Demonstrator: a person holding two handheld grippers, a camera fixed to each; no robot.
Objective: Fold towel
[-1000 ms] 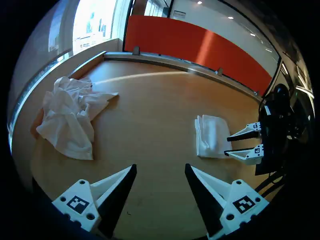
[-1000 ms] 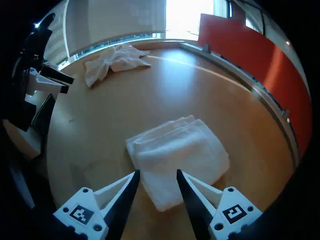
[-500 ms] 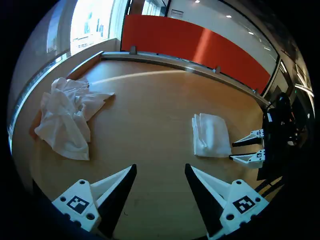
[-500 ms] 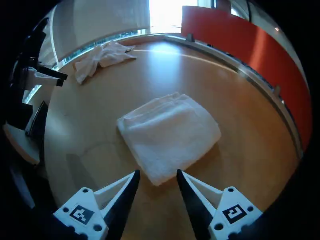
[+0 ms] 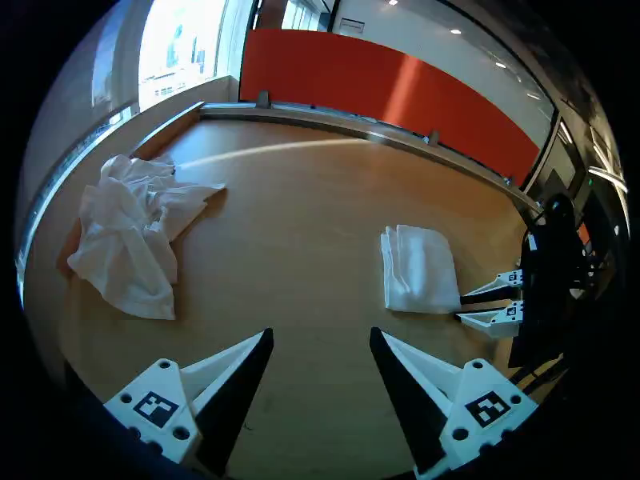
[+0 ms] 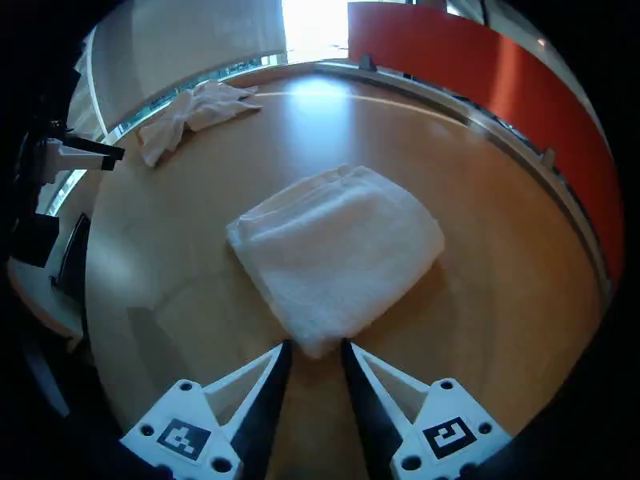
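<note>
Straddling the folded towel [image 6: 336, 248] corner, right gripper [image 6: 314, 356] contact is unclear.

Our left tongs [image 5: 320, 332] are spread wide. The two dark-edged fingers stand well apart at the bottom of the left gripper view, tips pointing forward. Our right tongs [image 6: 314, 346] are drawn in to a narrow gap, tips close together, though we cannot tell whether they press on anything. From the left gripper view the right tongs sit farther off at the right edge — roughly level, tips pointing left, one finger above the other and just apart.
</note>
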